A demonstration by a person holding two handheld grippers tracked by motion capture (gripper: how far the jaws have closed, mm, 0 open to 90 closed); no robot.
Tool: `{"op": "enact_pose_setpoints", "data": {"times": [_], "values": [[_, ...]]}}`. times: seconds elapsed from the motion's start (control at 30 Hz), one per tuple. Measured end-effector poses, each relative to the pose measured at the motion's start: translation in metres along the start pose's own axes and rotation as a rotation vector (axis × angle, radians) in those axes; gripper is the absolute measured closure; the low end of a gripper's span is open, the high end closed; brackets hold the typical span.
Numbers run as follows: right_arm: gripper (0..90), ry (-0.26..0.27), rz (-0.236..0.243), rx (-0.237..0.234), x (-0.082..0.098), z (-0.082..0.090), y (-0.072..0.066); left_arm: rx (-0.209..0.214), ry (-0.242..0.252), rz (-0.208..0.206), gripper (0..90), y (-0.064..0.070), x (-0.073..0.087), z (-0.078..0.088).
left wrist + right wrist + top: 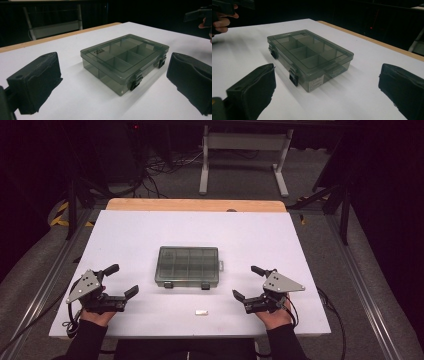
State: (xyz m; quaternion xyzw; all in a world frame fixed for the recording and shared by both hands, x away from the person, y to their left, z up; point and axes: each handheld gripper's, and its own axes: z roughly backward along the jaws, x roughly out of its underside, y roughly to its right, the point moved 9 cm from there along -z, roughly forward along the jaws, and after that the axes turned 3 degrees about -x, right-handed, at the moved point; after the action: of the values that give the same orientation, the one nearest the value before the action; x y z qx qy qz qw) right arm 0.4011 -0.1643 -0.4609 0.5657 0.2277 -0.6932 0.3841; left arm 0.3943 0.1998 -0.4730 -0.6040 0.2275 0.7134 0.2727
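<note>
Your left gripper (121,281) and right gripper (247,281) stood wide open, foam-faced pads gripping nothing. Between them, slightly ahead, sat the smoky translucent compartment box (188,266), lid down, two dark latches (135,83) facing you. A small white piece (201,312) lay nearer you on the matte table (125,230).

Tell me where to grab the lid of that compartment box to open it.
Go for the two black latches on the box's near long edge, coming from the person's side. The lid lies flat and shut, so each of the tongs could take the latch nearest it.
</note>
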Motion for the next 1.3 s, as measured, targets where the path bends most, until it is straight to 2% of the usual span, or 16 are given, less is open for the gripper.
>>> {"op": "enact_pose_setpoints", "data": {"times": [0.1, 0.5, 0.67, 0.7, 0.9, 0.97, 1.03, 1.07, 1.13, 1.2, 1.3], "values": [[1.9, -0.001, 0.001, -0.004, 0.0, 0.0, -0.001, 0.012, 0.003, 0.002, 0.1, 0.001, -0.001, 0.0], [2.8, -0.02, -0.005, -0.02, 0.001, -0.001, -0.004, 0.009, -0.004, -0.01, 0.1, 0.001, 0.0, -0.001], [3.0, -0.024, -0.01, -0.027, 0.001, -0.003, -0.005, 0.013, -0.006, -0.002, 0.1, 0.0, -0.001, -0.003], [3.2, -0.029, -0.011, -0.03, 0.002, -0.003, -0.006, 0.008, -0.023, 0.003, 0.2, -0.001, 0.001, -0.003], [4.2, -0.043, -0.01, -0.043, 0.002, -0.005, -0.007, 0.018, -0.038, 0.011, 1.0, 0.0, 0.003, -0.006], [5.2, -0.055, -0.017, -0.051, 0.003, -0.007, -0.008, 0.015, -0.062, 0.004, 2.8, 0.0, 0.005, -0.008], [5.9, -0.068, -0.016, -0.057, 0.002, -0.008, -0.008, 0.03, -0.09, 0.009, 3.7, 0.001, 0.006, -0.01], [6.1, -0.079, -0.018, -0.058, 0.002, -0.009, -0.007, 0.03, -0.09, 0.009, 3.8, 0.001, 0.006, -0.01], [7.7, -0.096, -0.022, -0.067, 0.0, -0.011, -0.007, 0.047, -0.121, 0.016, 3.8, 0.002, 0.007, -0.019], [10.0, -0.111, -0.024, -0.081, -0.002, -0.014, -0.007, 0.058, -0.164, 0.002, 3.8, 0.003, 0.006, -0.027], [10.8, -0.136, -0.019, -0.094, -0.004, -0.021, -0.007, 0.07, -0.182, -0.02, 4.4, 0.004, 0.003, -0.035]]}}
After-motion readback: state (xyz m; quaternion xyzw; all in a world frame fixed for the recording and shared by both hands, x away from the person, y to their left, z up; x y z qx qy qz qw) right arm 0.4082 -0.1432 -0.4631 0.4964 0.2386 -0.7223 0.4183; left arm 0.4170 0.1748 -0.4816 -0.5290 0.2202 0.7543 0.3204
